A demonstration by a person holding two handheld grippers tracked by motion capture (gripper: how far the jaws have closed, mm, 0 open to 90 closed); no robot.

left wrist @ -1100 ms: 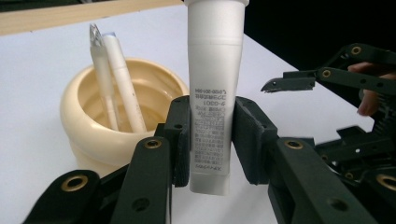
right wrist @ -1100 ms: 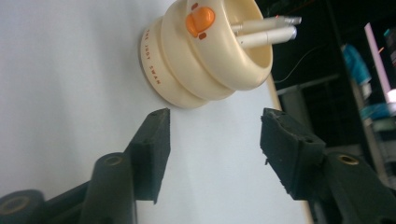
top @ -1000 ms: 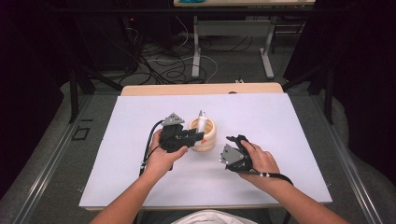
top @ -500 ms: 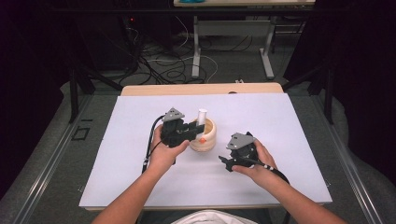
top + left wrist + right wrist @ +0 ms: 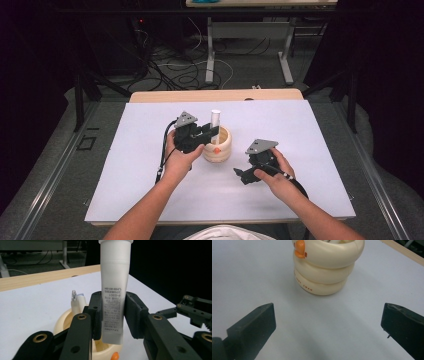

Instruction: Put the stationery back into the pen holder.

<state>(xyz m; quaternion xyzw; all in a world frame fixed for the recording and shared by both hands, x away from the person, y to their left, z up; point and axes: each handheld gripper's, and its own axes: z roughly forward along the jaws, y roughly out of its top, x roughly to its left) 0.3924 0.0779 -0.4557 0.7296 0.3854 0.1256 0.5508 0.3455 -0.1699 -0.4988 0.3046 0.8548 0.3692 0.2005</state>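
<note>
A cream duck-shaped ringed holder (image 5: pixel 218 146) (image 5: pixel 327 267) with an orange beak stands on the white table (image 5: pixel 125 165). My left gripper (image 5: pixel 209 131) (image 5: pixel 113 317) is shut on a white tube (image 5: pixel 113 290) (image 5: pixel 215 119), held upright with its lower end at the holder's (image 5: pixel 62 323) mouth. A pen-like item (image 5: pixel 75 302) stands in the holder behind the tube. To the right of the holder my right gripper (image 5: pixel 245 176) (image 5: pixel 329 322) hangs open near the table, its jaws wide apart and empty, pointing toward the holder.
The white sheet covers a wooden tabletop whose far edge (image 5: pixel 215 95) shows as a tan strip. Beyond it are cables (image 5: pixel 185 70) on the floor and desk legs (image 5: pixel 287 55). Bare sheet spreads to the left, right and front of the holder.
My right gripper has drawn back from the holder toward the front right and turned to face it. The left gripper has stayed at the holder with the tube, now more upright.
</note>
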